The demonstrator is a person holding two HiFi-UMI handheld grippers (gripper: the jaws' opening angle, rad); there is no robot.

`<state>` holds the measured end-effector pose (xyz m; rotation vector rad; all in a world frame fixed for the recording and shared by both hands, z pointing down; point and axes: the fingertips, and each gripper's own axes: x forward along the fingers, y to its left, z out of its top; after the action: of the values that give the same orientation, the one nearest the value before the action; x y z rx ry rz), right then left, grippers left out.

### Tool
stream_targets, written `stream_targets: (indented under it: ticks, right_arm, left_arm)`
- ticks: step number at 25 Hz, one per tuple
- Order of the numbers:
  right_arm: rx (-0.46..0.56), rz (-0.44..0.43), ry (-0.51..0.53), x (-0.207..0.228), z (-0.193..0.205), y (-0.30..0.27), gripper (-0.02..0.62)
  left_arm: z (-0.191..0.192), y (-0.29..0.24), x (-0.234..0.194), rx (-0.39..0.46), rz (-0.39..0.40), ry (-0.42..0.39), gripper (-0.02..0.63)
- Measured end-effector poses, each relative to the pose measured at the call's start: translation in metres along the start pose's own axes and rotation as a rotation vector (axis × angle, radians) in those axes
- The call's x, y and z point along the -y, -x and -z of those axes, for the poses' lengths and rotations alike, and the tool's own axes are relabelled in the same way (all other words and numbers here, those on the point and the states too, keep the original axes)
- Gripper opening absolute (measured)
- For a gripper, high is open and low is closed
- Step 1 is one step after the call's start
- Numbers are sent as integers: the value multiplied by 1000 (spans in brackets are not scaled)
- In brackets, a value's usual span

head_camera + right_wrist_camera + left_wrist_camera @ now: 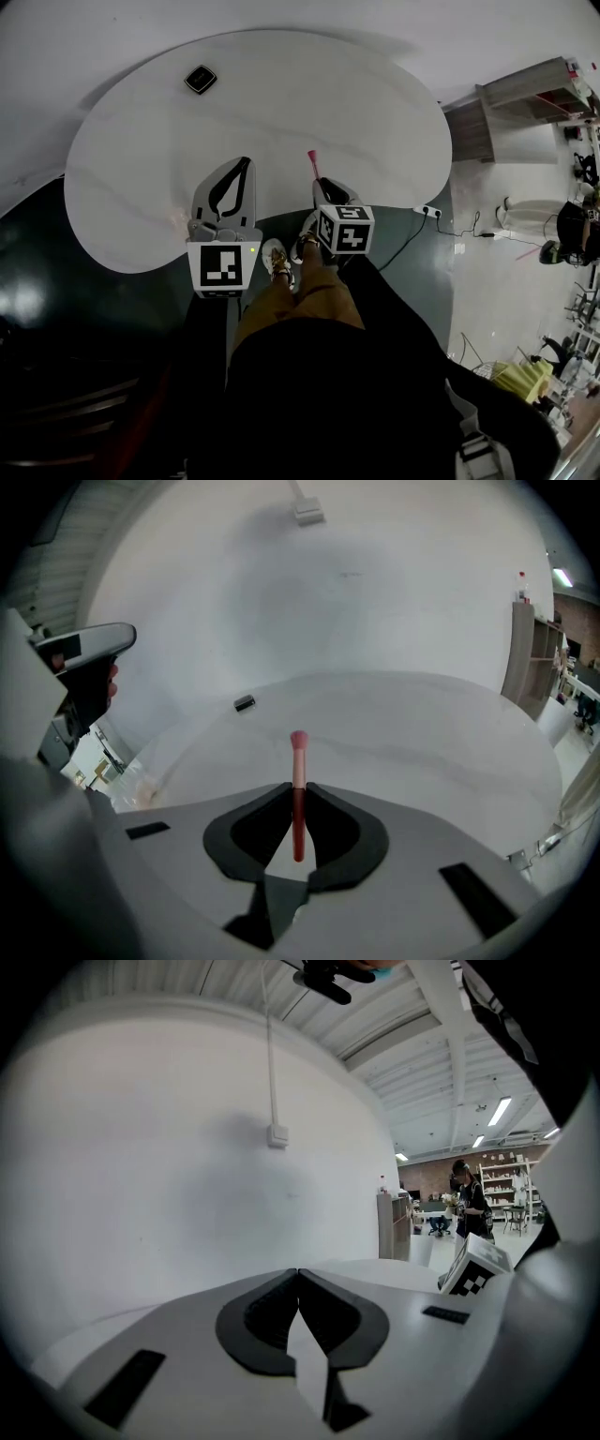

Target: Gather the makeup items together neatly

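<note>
The right gripper has its jaws narrow and clamped on a slim makeup brush. The brush stands out past the tips, well short of the black compact and to the right of it. The left gripper is closed with nothing between the jaws, also far on the near side of the compact.

I judge the step is to bring the brush to the compact. It is better to lower it flat, parallel to one edge of the compact and just beside it. Release only when the handle lies on the white table, because a round stick may roll.

The brush is thin, with a dark red handle, a pale neck and a rounded pink tip. The compact is flat and square. The table top looks smooth and matt.
</note>
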<state>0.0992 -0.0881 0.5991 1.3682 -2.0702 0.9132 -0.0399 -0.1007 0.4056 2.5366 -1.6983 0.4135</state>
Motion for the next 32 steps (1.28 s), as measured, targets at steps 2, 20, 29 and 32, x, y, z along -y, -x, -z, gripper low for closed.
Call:
stream_targets:
  ticks: [2,20,29,32]
  right_arm:
    - [-22,-3,-36,0,9,-6,66]
    - [7,24,-90,2,18,-19,79]
    - [133,29,43,-10,-23,10,86]
    - [203,31,97,-20,-47,25,86]
  left_arm:
    - [3,0,0,-16,2,-7,17]
    - [21,12,-18,-54,-45,-4,17]
    - [-5,18,-23,10,-62,-6,17]
    - [-11,20,-27,38,-68,-10,17]
